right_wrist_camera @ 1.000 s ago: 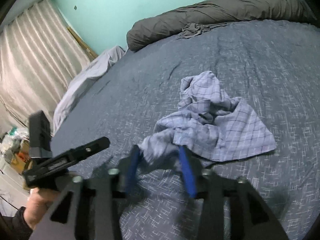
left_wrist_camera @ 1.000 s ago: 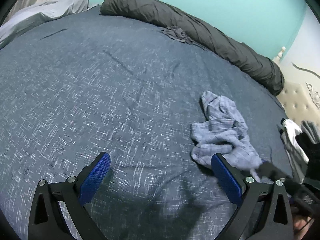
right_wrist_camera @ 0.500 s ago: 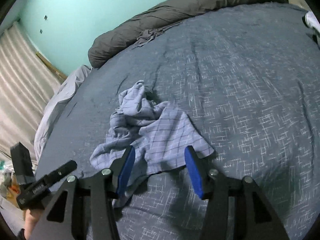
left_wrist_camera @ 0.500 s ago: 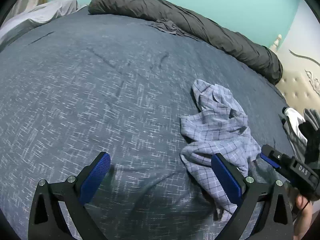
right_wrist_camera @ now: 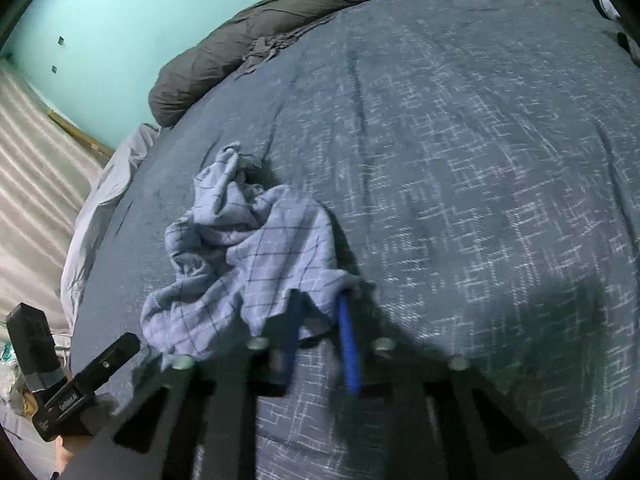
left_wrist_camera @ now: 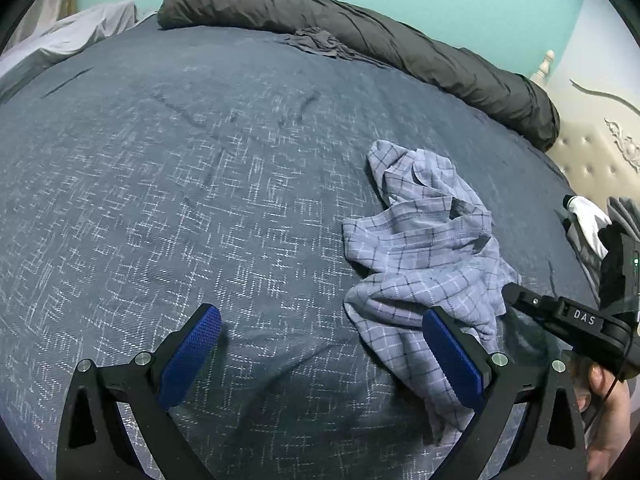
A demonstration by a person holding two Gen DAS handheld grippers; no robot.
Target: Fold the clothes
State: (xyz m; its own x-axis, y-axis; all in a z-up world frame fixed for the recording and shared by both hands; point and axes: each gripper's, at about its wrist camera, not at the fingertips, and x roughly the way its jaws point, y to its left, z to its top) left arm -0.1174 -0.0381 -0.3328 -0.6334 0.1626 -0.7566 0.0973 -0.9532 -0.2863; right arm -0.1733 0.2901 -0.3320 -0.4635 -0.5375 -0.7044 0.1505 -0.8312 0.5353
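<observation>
The checked cloth (right_wrist_camera: 244, 264) lies crumpled on the bed cover (left_wrist_camera: 180, 200), near its front edge, w/ the right gripper (right_wrist_camera: 320, 320) at its near hem. Its jaws are closing, cloth between them; the grab looks thin, so the hem could slip out on lifting. If the pads catch two layers, the garment would prob. come up bunched, not spread. Left gripper (left_wrist_camera: 320, 344) hovers w/ jaws wide, nothing between them, its right pad just beside the cloth; it may snag the bed cover if it dips. Count: 1 checked cloth, 2 grippers, 1 dark duvet roll (left_wrist_camera: 360, 40) at the far side.
</observation>
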